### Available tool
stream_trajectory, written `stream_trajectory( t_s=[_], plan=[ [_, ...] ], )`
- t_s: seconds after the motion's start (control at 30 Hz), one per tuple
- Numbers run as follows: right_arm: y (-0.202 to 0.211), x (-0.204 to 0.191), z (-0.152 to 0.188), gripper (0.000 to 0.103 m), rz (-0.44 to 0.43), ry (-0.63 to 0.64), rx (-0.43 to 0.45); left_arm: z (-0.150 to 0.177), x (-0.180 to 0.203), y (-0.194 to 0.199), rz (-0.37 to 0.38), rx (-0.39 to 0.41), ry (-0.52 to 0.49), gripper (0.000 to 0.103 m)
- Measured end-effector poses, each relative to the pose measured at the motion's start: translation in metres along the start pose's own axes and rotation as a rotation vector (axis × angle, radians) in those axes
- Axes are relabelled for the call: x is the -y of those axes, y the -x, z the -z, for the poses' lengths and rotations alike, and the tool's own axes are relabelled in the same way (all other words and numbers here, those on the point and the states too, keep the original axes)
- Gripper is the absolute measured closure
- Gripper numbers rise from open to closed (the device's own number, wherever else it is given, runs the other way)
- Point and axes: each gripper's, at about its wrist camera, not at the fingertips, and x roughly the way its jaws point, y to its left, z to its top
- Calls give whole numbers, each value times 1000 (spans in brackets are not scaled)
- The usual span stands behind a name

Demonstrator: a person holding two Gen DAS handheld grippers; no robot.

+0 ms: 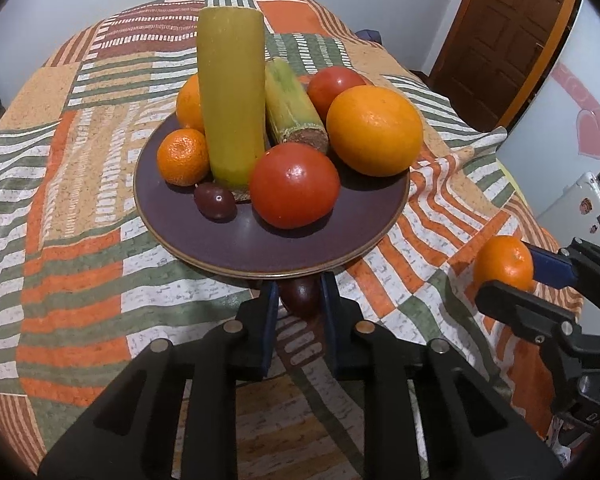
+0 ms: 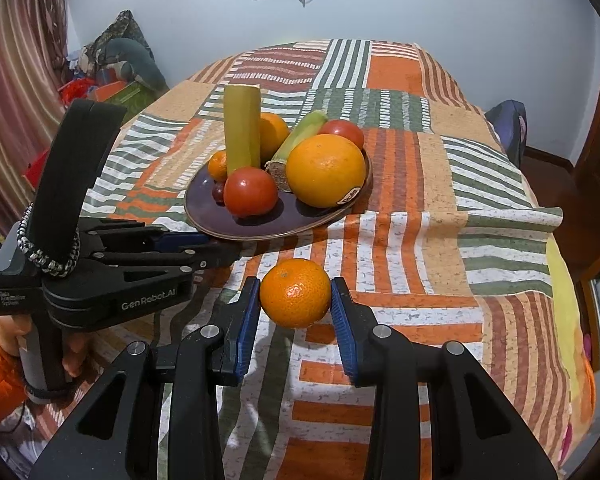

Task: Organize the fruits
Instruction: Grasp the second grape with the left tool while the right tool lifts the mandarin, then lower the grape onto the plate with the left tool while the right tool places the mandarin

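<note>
A dark purple plate (image 1: 300, 248) on the patterned cloth holds a large orange (image 1: 374, 130), two tomatoes (image 1: 294, 186), a mandarin (image 1: 183, 156), a small dark purple fruit (image 1: 215, 202) and two green cane pieces (image 1: 230, 92). My left gripper (image 1: 299, 286) sits just under the plate's near rim, shut on another small dark purple fruit (image 1: 300, 302). Right of the plate, my right gripper (image 2: 295, 282) is shut on a loose mandarin (image 2: 295, 294), its blue pads pressing both sides. The left gripper (image 2: 228, 254) also shows in the right wrist view, its tips hidden at the plate's (image 2: 260, 224) edge.
The striped patchwork cloth (image 2: 420, 240) covers the whole table and is wrinkled at the right (image 2: 540, 216). A hand in an orange sleeve (image 2: 0, 360) holds the left gripper's handle. A wooden door (image 1: 512, 32) and a white fridge (image 1: 592, 200) stand to the right.
</note>
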Motion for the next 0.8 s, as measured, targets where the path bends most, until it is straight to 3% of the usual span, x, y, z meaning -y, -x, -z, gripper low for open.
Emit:
stream_trajectory(
  t_s=[0.43,0.8],
  plan=[
    [0,-6,-5,71,10,16,9,15,-4,25,20,4,-12,84],
    [-14,-14,-28,71,11,36,38,-4,-12,56,28,97,-3,84]
  ],
)
